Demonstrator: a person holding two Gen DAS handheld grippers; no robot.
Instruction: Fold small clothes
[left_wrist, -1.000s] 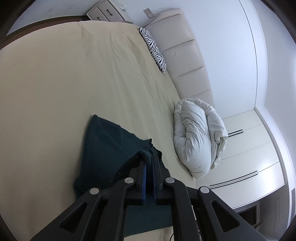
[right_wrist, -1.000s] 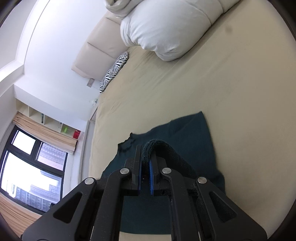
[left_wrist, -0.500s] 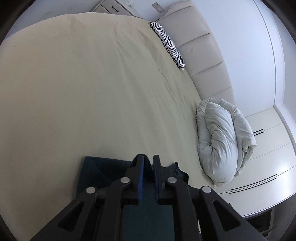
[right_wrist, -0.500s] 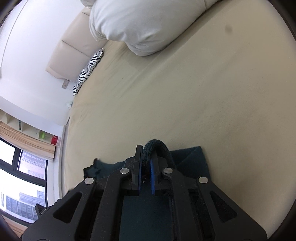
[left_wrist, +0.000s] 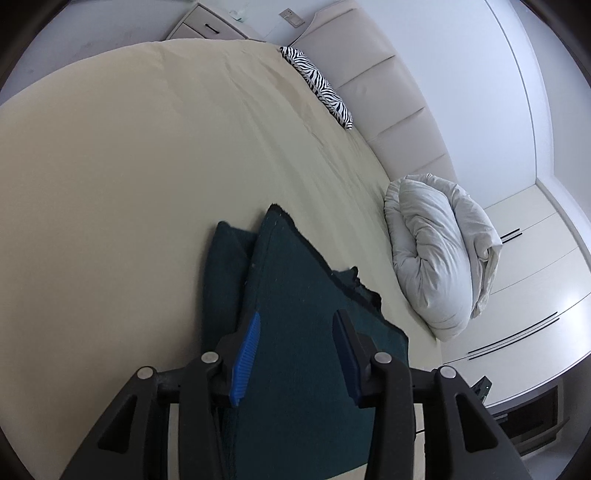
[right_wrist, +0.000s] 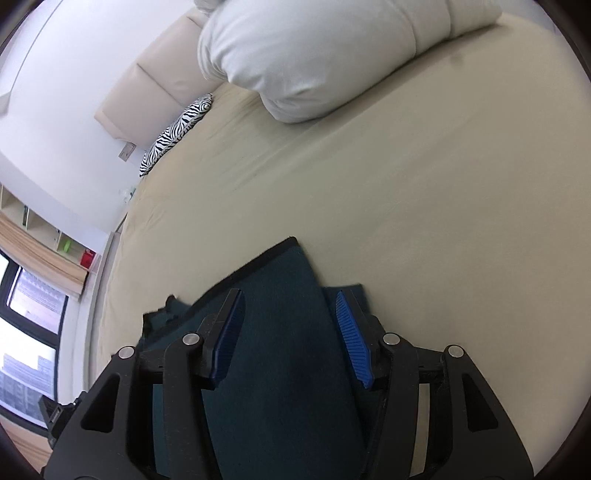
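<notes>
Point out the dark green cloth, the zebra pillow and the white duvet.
dark green cloth (left_wrist: 295, 295), left wrist view, top folded layer.
zebra pillow (left_wrist: 317, 81), left wrist view, middle.
white duvet (left_wrist: 436, 258), left wrist view, bundled middle.

The beige bed (left_wrist: 129, 166) carries the folded dark-green garment (left_wrist: 295, 295), a white duvet (left_wrist: 439, 254) and a zebra-striped pillow (left_wrist: 317, 81).

Dark teal garment (left_wrist: 306, 332) on beige sheet (left_wrist: 129, 166) — zebra-striped black-and-white pillow (left_wrist: 317, 83), white duvet (left_wrist: 439, 254), blue gripper pads (left_wrist: 245, 354).
</notes>
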